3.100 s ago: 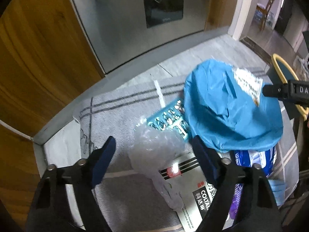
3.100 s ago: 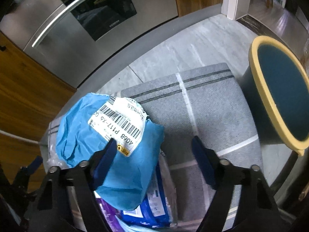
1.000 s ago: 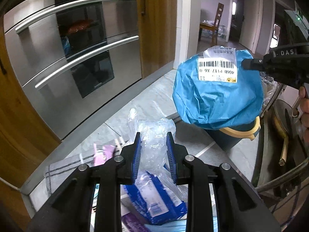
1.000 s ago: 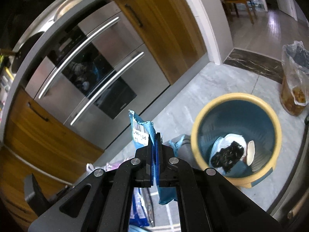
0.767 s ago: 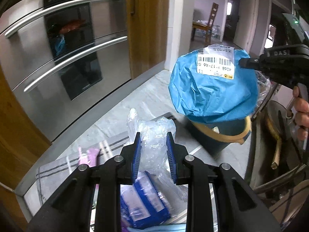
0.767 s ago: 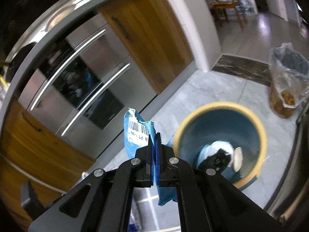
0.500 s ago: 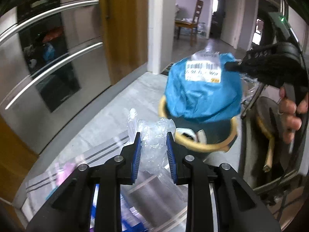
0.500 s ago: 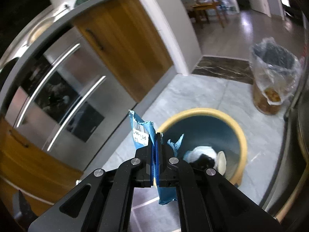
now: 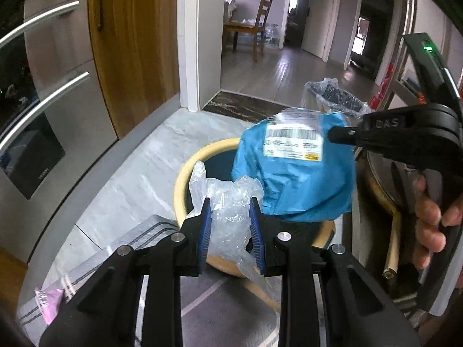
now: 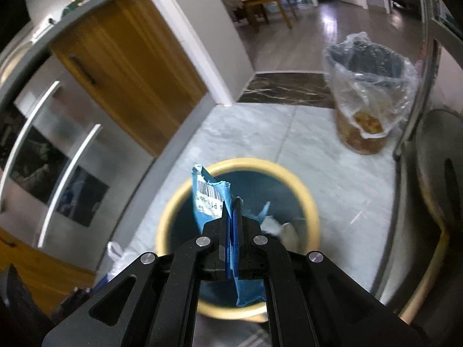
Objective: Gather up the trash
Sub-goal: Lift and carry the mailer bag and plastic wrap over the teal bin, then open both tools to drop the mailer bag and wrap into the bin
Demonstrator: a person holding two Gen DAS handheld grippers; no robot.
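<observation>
Since a second ago both loads now over yellow-rimmed bin point(image 9: 185, 173): left gripper point(image 9: 230, 225) clamped on clear plastic point(image 9: 228, 202), right gripper point(image 10: 231, 225) clamped on blue mailer point(image 10: 208, 199).

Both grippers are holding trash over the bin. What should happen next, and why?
Probably open the right gripper first: it is shut on the blue plastic mailer bag, which hangs over the yellow-rimmed dark bin. The left gripper's crumpled clear plastic sits only at the rim.

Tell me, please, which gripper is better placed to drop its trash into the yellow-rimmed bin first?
Right. The right gripper holds the blue mailer bag directly above the bin. The left gripper holds crumpled clear plastic only over the bin's near rim.
</observation>
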